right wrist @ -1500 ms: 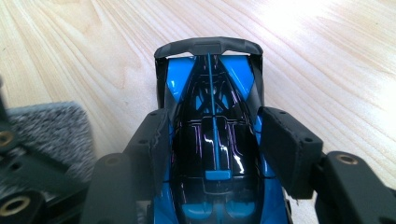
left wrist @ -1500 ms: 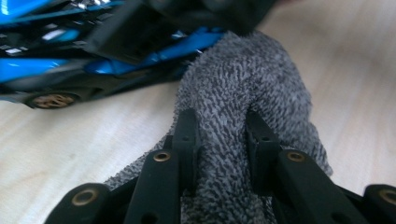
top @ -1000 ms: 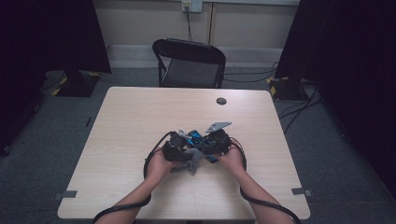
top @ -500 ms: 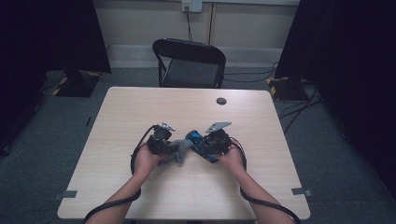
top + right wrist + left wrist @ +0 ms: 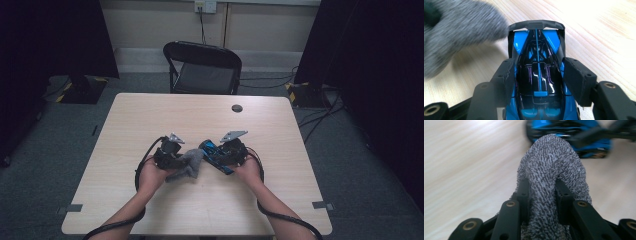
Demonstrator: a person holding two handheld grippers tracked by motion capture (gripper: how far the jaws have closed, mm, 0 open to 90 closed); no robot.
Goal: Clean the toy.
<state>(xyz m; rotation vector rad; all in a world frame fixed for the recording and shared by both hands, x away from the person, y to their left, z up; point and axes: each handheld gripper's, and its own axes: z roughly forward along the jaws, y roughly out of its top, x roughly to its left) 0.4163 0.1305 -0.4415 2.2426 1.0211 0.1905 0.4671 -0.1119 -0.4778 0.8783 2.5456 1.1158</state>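
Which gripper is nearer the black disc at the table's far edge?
Right. The right gripper, gripping the blue car, sits nearer the black disc; the left gripper is farther left.

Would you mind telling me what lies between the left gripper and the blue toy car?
The grey cloth does: the left gripper is shut on it, and in the left gripper view it bulges forward towards the blue toy car held by the right gripper.

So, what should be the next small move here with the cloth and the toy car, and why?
Probably bring the left gripper, shut on the grey cloth, back across to the blue toy car and wipe its near end. The right gripper clamps the car at its sides, and the high view shows the cloth beside the car, at most just touching it.
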